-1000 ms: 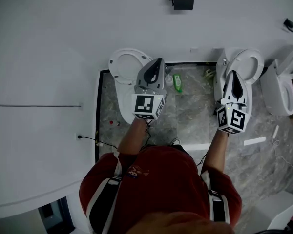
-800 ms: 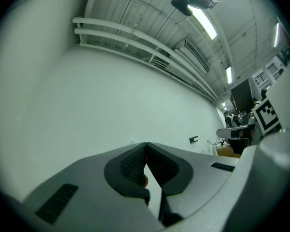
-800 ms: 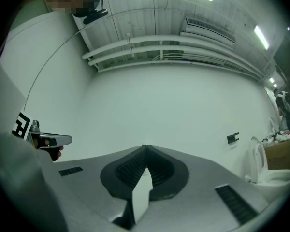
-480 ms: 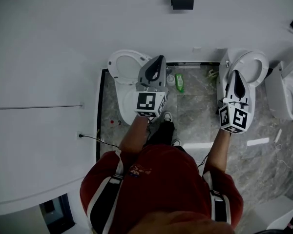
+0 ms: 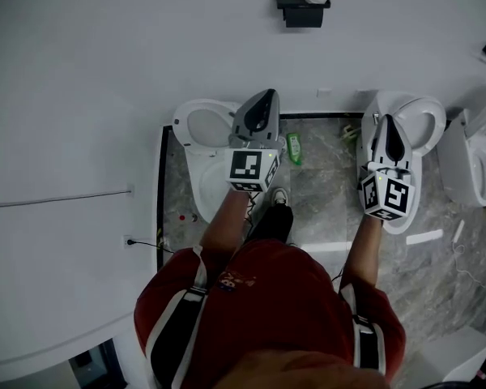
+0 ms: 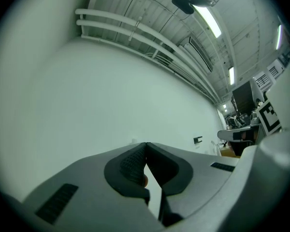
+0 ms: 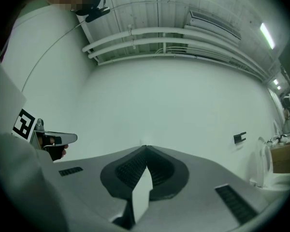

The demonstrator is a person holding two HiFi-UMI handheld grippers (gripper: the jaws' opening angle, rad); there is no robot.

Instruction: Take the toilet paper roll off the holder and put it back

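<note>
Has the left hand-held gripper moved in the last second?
Yes. Against the green bottle on the floor, the left hand-held gripper has gone forward, toward the white wall with the paper holder.

A plain white wall [image 5: 105,71] is filling most of the head view, meeting a grey veined floor [image 5: 324,193] (the stone is looking like marble) whose left edge is running along a black strip [image 5: 160,193]. Three white toilets are standing on that floor: one at the left [image 5: 196,128], one at the right [image 5: 425,112] and a third [image 5: 470,164] just beside it. A green bottle [image 5: 293,147] is lying between the first two. Overhead, white pipes [image 7: 159,35] are crossing a ribbed ceiling [image 6: 135,4], and strip lights [image 6: 209,19] are glowing near an air-conditioning unit [image 7: 215,21].
</note>
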